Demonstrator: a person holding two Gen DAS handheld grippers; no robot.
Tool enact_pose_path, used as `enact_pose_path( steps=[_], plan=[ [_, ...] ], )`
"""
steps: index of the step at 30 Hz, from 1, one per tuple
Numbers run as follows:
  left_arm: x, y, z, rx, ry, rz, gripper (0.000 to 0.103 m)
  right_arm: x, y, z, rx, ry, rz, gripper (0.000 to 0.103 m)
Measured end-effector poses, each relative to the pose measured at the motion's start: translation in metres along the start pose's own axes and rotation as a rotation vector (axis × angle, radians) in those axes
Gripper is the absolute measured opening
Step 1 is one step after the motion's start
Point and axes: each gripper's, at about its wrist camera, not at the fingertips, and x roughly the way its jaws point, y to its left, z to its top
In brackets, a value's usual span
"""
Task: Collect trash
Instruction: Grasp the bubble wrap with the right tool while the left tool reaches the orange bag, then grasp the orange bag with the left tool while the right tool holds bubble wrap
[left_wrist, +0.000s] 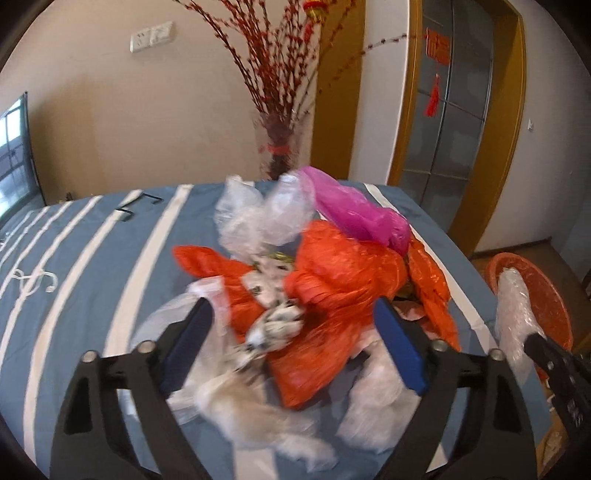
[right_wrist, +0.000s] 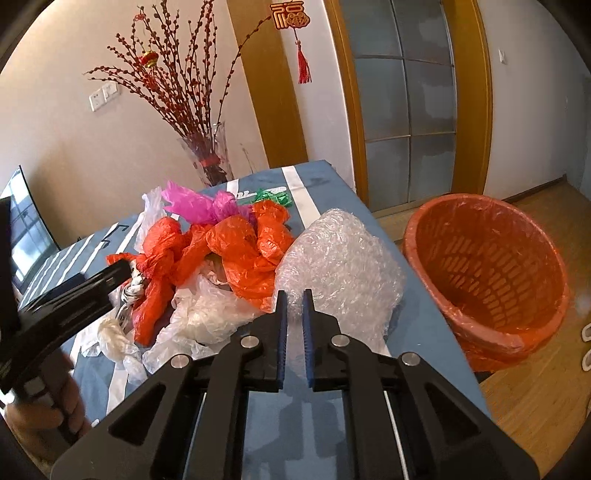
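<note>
A heap of plastic trash lies on the blue striped tablecloth (left_wrist: 92, 258): orange bags (left_wrist: 340, 273), a pink bag (left_wrist: 351, 210), clear bags (left_wrist: 258, 218) and white film (left_wrist: 258, 406). My left gripper (left_wrist: 291, 310) is open, its blue pads on either side of an orange bag and a crumpled white piece, not pressing them. My right gripper (right_wrist: 294, 297) is shut on the near edge of a wad of bubble wrap (right_wrist: 340, 258) at the table's right side. In the left wrist view the right gripper (left_wrist: 532, 338) holds the bubble wrap (left_wrist: 513, 306) in front of the bin.
An orange basket (right_wrist: 480, 201) with an orange liner stands on the wooden floor just right of the table. A glass vase of red branches (right_wrist: 207, 155) stands behind the far table edge. A green scrap (right_wrist: 273, 195) lies beyond the heap. A hand (right_wrist: 70, 402) grips the left tool.
</note>
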Motion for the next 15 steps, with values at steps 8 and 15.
enact_pose_path(
  steps=[8,15],
  plan=[
    [0.032,-0.018,0.007,-0.003,0.082,-0.047,0.074,0.000,-0.010,-0.003,-0.004,0.019,-0.001,0.008],
    [0.047,-0.023,0.005,0.006,0.138,-0.083,0.031,0.000,-0.011,-0.005,-0.005,0.027,0.006,0.009]
  ],
)
